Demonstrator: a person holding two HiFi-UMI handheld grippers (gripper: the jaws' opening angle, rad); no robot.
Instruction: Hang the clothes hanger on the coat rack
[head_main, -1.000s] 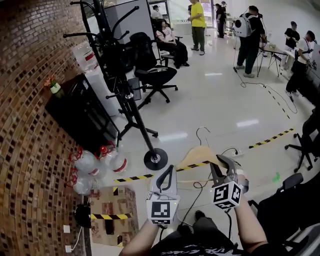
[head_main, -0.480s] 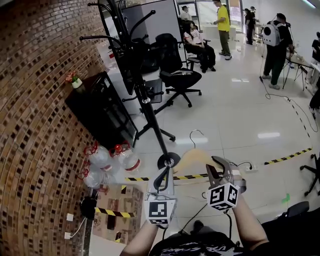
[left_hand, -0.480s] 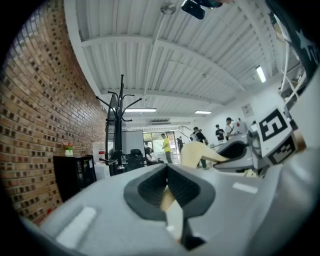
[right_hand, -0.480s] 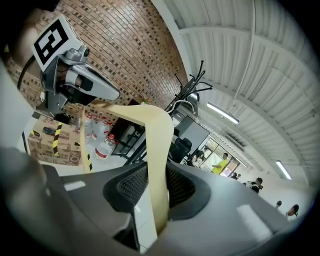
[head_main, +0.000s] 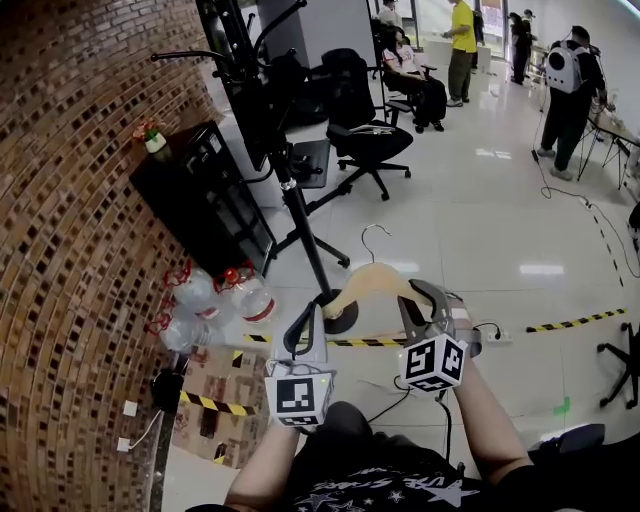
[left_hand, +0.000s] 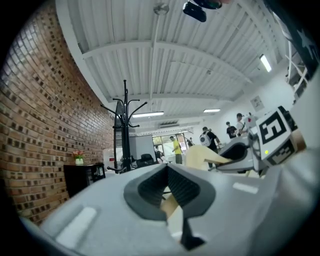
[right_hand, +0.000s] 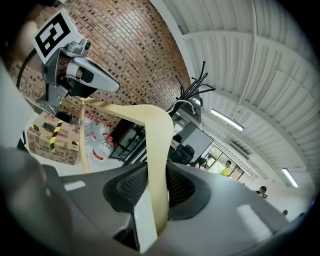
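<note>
Both of my grippers carry a pale wooden clothes hanger (head_main: 372, 281) with a thin metal hook (head_main: 371, 240). My left gripper (head_main: 301, 332) is shut on the hanger's left end. My right gripper (head_main: 416, 301) is shut on its right arm. The right gripper view has the wooden arm (right_hand: 151, 131) running up out of my right gripper (right_hand: 156, 176). In the left gripper view, wood (left_hand: 171, 206) sits between the pads of my left gripper (left_hand: 167, 169). A tall black coat rack (head_main: 284, 185) stands just beyond the hanger, its round base (head_main: 338, 318) partly hidden behind it. The rack (left_hand: 124, 131) rises ahead in the left gripper view.
A curved brick wall (head_main: 60, 250) runs along the left. Against it stand a black cabinet (head_main: 195, 210) with a small plant (head_main: 152, 138), water bottles (head_main: 215, 295) and a taped cardboard box (head_main: 215, 395). A black office chair (head_main: 365, 135) stands behind the rack. People (head_main: 570, 70) stand at the back.
Both grippers have carried the hanger forward toward the coat rack. The rack's base now lies right behind the hanger's left arm. Neither grip has changed.
</note>
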